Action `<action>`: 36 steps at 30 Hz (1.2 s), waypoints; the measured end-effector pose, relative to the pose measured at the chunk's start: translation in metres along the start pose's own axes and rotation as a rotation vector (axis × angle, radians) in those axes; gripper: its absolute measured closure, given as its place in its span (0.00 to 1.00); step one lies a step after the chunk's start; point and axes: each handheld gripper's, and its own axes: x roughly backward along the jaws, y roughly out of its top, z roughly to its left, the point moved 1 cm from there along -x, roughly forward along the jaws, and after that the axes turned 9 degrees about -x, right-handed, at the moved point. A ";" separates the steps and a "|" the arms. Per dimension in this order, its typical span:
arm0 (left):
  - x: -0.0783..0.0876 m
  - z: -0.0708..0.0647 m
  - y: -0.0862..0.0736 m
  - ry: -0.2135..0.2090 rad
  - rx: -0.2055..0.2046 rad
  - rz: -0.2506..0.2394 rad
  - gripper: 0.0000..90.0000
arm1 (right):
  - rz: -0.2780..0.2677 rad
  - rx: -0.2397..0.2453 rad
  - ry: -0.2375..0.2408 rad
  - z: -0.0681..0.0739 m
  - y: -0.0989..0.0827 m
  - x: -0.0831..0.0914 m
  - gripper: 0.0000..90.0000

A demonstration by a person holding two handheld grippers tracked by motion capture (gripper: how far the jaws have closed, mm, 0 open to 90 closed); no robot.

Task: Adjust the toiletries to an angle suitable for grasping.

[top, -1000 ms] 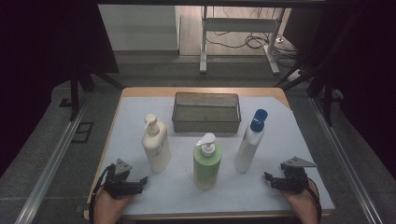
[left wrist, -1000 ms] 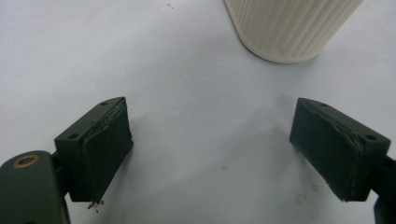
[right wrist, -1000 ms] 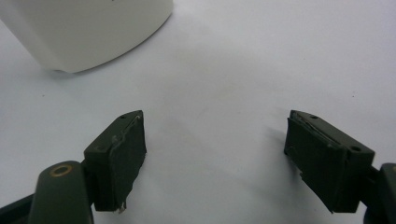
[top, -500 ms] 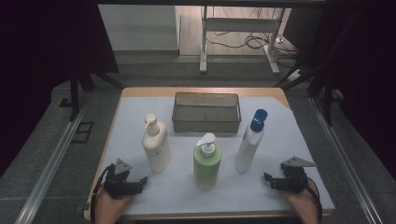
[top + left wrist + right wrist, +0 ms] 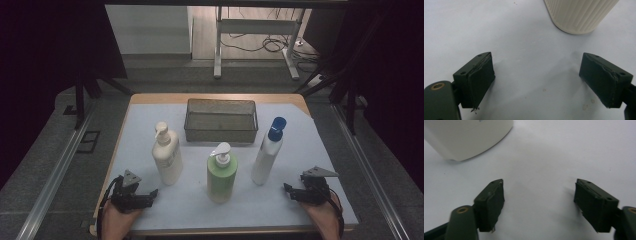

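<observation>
Table scene unchanged, right gripper jaws narrower

We see a cream bottle with fine vertical ribbing, a pale green bottle with a white pump, and a white bottle with a blue cap. The mesh basket is dark grey, the surface pale bluish-white, both tools black.

Left tool rests on counter, cream pump bottle just ahead of it. Right tool near blue-capped bottle. Green pump bottle between the tools; mesh basket beyond.
</observation>
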 end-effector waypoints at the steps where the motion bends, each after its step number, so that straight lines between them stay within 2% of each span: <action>1: 0.000 0.000 0.000 0.000 0.000 0.000 0.14 | 0.000 0.000 0.000 0.000 0.000 0.000 0.29; 2: 0.000 0.000 0.000 -0.001 0.000 0.000 0.14 | 0.000 -0.018 0.009 -0.002 0.001 0.001 0.30; 4: 0.000 0.000 0.000 0.000 0.000 0.000 0.14 | -0.001 -0.023 0.013 -0.003 0.000 0.002 0.30; 10: 0.000 0.000 0.000 0.001 0.000 -0.001 0.14 | -0.016 -0.011 0.023 0.001 0.001 0.007 0.33; 15: 0.000 0.000 0.000 0.000 0.000 -0.001 0.14 | -0.031 -0.001 0.057 0.007 0.003 0.012 0.39; 16: 0.000 0.000 0.000 0.001 0.000 -0.001 0.14 | -0.031 0.000 0.087 0.011 0.004 0.014 0.43; 18: 0.000 0.000 0.000 0.001 0.000 -0.001 0.14 | -0.036 0.005 0.089 0.012 0.005 0.015 0.44; 19: 0.000 0.000 0.000 0.001 0.000 -0.001 0.14 | -0.037 0.016 0.106 0.016 0.005 0.016 0.48; 22: 0.000 0.000 0.000 0.001 0.000 -0.001 0.14 | -0.040 0.037 0.130 0.023 0.006 0.018 0.53; 26: 0.000 0.000 0.000 0.001 0.000 -0.001 0.14 | -0.037 0.045 0.163 0.028 0.007 0.018 0.57; 28: 0.000 0.000 0.000 0.001 0.000 -0.002 0.14 | -0.045 0.048 0.193 0.034 0.008 0.020 0.63; 29: 0.000 0.000 0.000 0.002 0.000 -0.002 0.14 | -0.045 0.048 0.193 0.034 0.008 0.020 0.63; 30: 0.000 0.000 0.000 0.001 0.000 -0.001 0.14 | -0.047 0.055 0.222 0.037 0.009 0.021 0.69; 35: 0.000 0.000 0.000 0.001 0.000 -0.002 0.14 | -0.065 0.071 0.266 0.043 0.011 0.022 0.78; 36: 0.000 0.000 0.000 0.001 0.000 -0.001 0.14 | -0.067 0.081 0.279 0.046 0.012 0.022 0.84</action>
